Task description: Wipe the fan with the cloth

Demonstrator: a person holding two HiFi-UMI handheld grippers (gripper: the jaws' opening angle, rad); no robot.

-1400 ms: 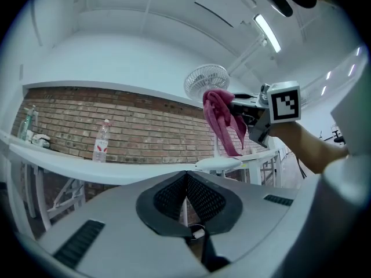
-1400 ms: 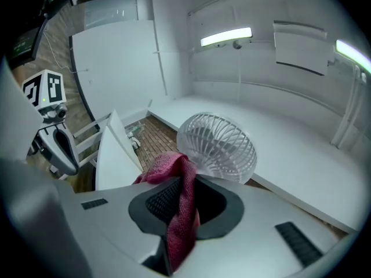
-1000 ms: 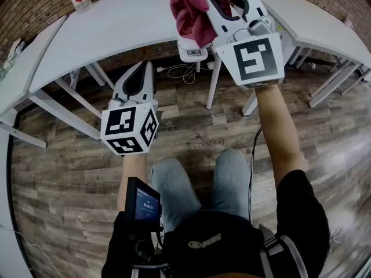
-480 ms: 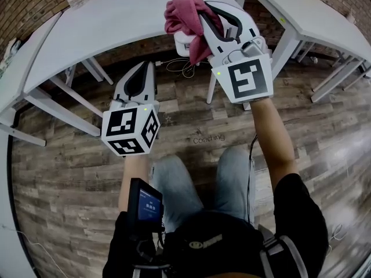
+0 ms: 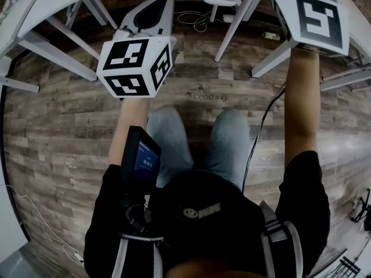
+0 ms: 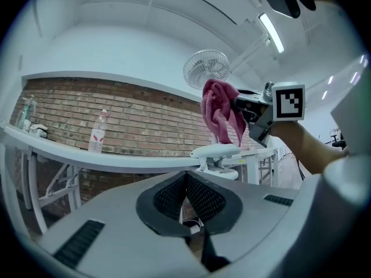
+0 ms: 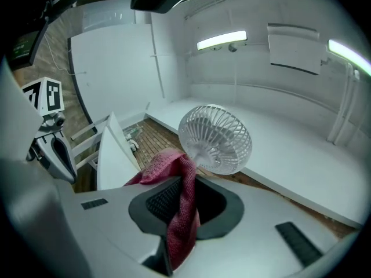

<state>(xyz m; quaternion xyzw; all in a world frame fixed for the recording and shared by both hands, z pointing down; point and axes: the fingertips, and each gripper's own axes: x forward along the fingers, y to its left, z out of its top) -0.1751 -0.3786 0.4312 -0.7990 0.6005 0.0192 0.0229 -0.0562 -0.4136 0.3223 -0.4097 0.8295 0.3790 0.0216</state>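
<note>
Cloth [image 7: 183, 213] and fan [image 7: 215, 138] at the moment of approach, as I read them from the remote feeds. The right gripper [image 7: 181, 204] is clenched on the red cloth, which is pinched between its pads and hangs in folds over them. In the right gripper view the white caged fan head stands just beyond the cloth; I cannot tell whether the two touch. From the left gripper view the cloth hangs below the fan head and in front of its stalk, above the fan's white base [image 6: 215, 153], which sits on the white table [image 6: 87, 155]. A clear bottle [image 6: 97, 133] stands further along that table, against the brick wall [image 6: 145, 120]. The left gripper [image 6: 186, 198] is held low in front of the table, well apart from the fan, with its pads pressed together and nothing between them. Compared with the head view half a second ago, the right gripper has risen: then the jaws and the whole cloth were in frame, now only its marker cube [image 5: 316, 15] and a sliver of red remain at the top edge. The left gripper's marker cube [image 5: 134, 67] also sits higher in that view.
</note>
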